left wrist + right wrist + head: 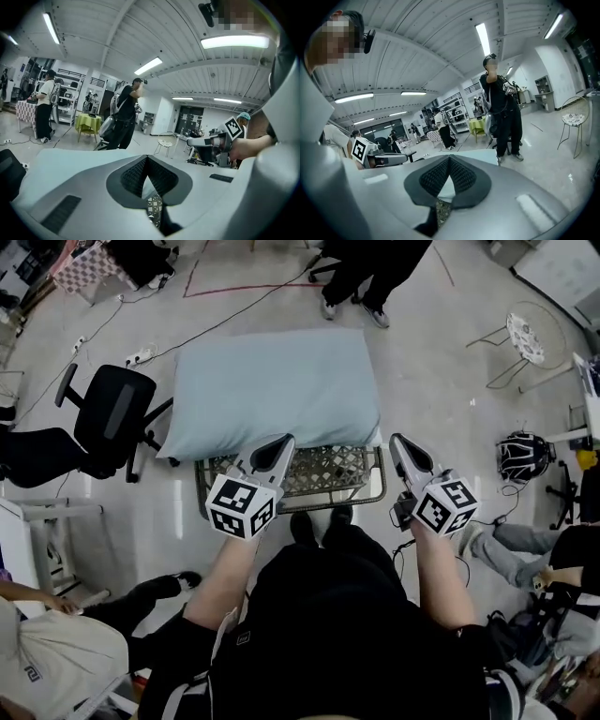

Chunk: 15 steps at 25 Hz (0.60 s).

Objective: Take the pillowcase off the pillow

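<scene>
A pillow in a pale blue pillowcase (277,385) lies flat on a wire-mesh stand (323,472) in front of me. My left gripper (281,442) reaches the pillow's near edge left of centre, its jaws shut with nothing seen between them. My right gripper (399,441) hangs just off the pillow's near right corner, also shut and empty. In the left gripper view the left gripper (147,158) has its dark pads pressed together, with a sliver of the pillowcase (148,185) and mesh showing below them. The right gripper view shows the right gripper (449,159) the same way, the pillowcase (483,157) just beyond it.
A black office chair (112,413) stands left of the pillow. A person (370,268) stands beyond the pillow's far edge. Another person (56,643) sits at my lower left. A wire chair (525,338) and a helmet (523,456) are at the right; cables run across the floor.
</scene>
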Each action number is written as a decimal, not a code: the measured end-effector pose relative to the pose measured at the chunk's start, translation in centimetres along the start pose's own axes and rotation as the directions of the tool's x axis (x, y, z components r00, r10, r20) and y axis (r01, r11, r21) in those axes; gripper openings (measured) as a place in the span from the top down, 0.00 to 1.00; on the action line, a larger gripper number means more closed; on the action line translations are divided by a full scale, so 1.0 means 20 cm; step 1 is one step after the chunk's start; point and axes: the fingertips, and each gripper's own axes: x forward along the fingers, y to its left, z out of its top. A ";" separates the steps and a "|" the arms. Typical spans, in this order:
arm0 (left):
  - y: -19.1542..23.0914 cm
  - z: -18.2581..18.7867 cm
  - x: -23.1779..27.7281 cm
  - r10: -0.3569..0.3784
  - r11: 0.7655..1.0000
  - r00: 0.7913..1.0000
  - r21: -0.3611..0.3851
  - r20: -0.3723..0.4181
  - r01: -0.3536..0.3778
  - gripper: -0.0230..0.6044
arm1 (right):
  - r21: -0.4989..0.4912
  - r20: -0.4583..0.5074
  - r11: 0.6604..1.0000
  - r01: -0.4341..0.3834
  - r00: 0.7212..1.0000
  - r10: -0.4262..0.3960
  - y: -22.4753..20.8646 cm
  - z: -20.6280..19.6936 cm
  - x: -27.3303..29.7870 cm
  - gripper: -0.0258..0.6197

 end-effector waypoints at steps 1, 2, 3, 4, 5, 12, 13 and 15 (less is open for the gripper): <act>0.00 0.00 0.04 0.000 1.000 1.000 0.000 -0.009 0.000 0.97 | -0.002 -0.007 1.000 0.003 1.000 -0.003 -0.04 0.00 0.01 0.95; -0.01 -0.01 0.08 0.002 1.000 1.000 0.000 -0.018 -0.002 0.97 | -0.003 -0.015 1.000 0.005 1.000 -0.005 -0.08 0.00 0.03 0.94; -0.01 -0.01 0.13 0.007 1.000 1.000 0.001 -0.028 -0.007 0.97 | -0.001 -0.025 1.000 0.006 1.000 -0.006 -0.13 -0.01 0.04 0.94; -0.01 -0.02 0.18 0.016 1.000 0.999 0.002 -0.037 -0.016 0.97 | 0.001 -0.036 1.000 0.008 0.999 -0.008 -0.18 -0.02 0.05 0.94; 0.00 -0.02 0.23 0.026 1.000 0.999 -0.001 -0.044 -0.026 0.97 | 0.005 -0.048 1.000 0.008 0.999 -0.008 -0.23 -0.04 0.07 0.94; -0.05 -0.07 0.53 0.046 0.993 0.995 -0.102 -0.093 -0.055 0.97 | 0.012 -0.148 1.000 -0.025 0.989 0.027 -0.53 -0.20 0.15 0.94; -0.07 -0.08 0.58 0.052 0.995 0.992 -0.082 -0.111 -0.061 0.97 | 0.017 -0.165 0.999 -0.037 0.985 0.039 -0.57 -0.22 0.15 0.94; -0.12 -0.11 0.68 0.062 0.998 0.986 -0.024 -0.152 -0.066 0.96 | 0.019 -0.203 0.998 -0.055 0.977 0.058 -0.66 -0.29 0.18 0.94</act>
